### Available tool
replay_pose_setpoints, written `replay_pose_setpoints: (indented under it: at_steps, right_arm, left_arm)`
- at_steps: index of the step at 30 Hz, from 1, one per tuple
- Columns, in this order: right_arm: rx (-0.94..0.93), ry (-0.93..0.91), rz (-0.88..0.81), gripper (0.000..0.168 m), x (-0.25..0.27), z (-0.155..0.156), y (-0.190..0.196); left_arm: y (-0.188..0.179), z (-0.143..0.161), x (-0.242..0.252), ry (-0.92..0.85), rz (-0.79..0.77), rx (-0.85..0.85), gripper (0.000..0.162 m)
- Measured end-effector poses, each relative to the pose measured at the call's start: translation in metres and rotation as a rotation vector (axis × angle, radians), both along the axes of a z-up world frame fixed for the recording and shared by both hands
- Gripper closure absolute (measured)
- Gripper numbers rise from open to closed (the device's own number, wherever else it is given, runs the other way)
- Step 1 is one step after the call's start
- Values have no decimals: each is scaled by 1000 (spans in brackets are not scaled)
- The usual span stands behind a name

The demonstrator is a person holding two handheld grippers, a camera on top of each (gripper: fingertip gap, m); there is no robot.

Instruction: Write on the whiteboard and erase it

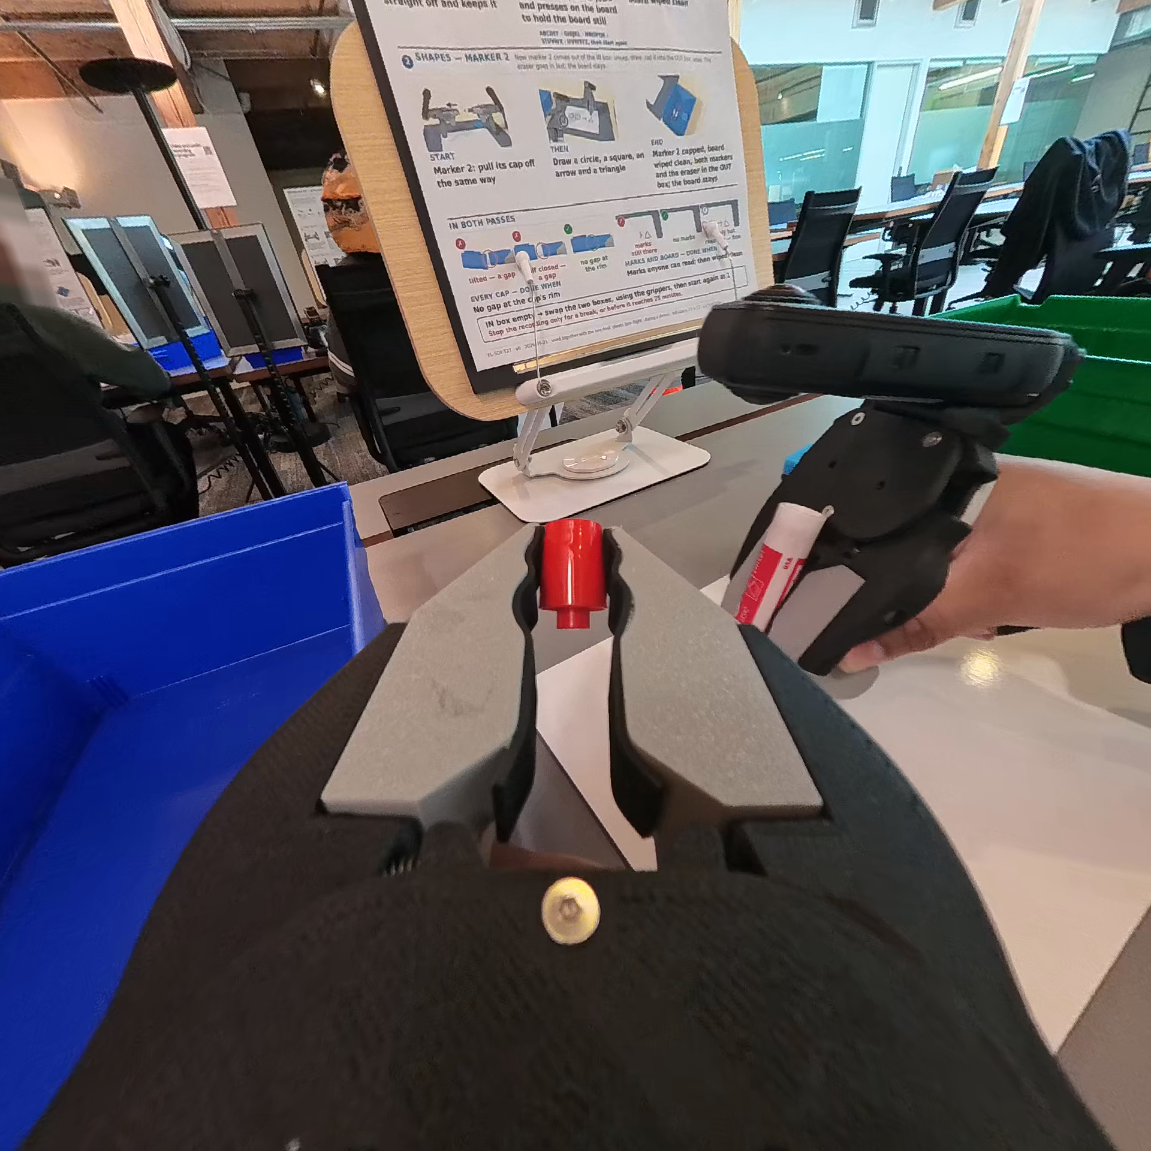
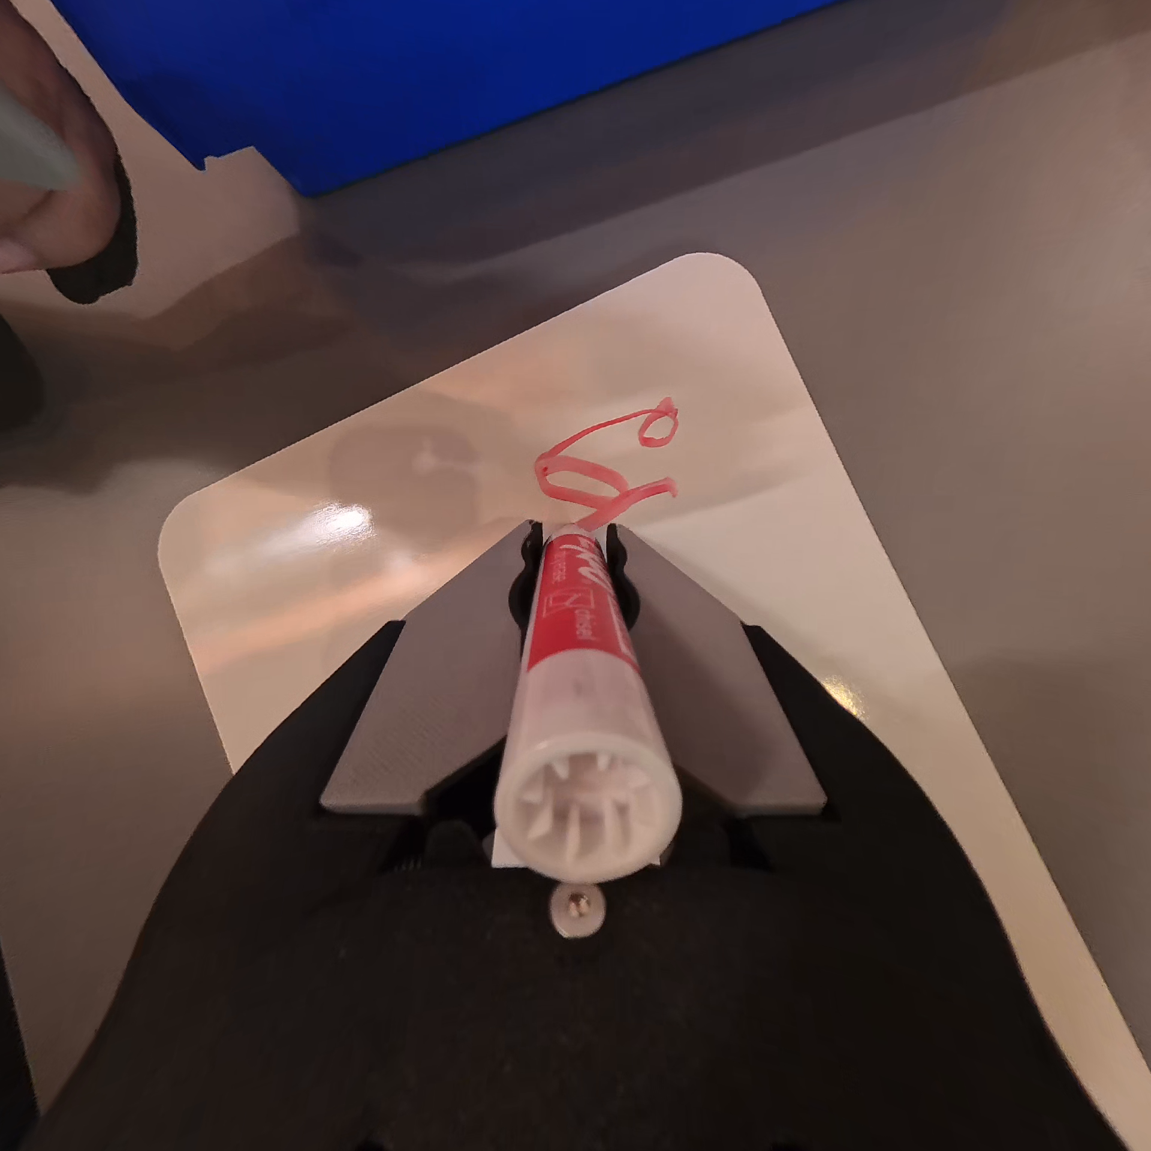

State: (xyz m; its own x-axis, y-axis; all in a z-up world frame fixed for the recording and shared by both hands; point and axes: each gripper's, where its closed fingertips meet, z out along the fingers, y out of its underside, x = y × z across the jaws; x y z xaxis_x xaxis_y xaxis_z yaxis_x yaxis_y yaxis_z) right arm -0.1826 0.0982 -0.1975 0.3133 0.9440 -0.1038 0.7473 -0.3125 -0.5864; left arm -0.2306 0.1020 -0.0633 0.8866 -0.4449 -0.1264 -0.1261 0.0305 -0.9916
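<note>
Marker butt faces camera, tip seemingly touching whiteboard.

an open-plan office used as a data-collection workspace. black mesh office chairs stand at long desks before glass-walled partitions, and a dark jacket hangs over one chair. closer in, a printed instruction sheet leans on a white folding stand on a grey table, flanked by a blue plastic bin and a green plastic bin. framed dark panels on tripods stand at neighbouring tables.
</note>
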Motion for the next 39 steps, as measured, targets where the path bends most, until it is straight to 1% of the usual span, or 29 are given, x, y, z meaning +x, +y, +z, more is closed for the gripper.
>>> replay_pose_setpoints:
  at_steps: [32,36,39]
  right_arm:
    - [-5,19,-7,149,0,0,-1]
    - [-34,59,-8,149,-2,3,-2]
    - [-32,108,-54,149,1,11,8]
  left_arm:
    - [0,-2,2,3,-1,-3,146]
    - [0,-1,1,2,0,-1,146]
    - [0,-1,0,-1,1,-2,146]
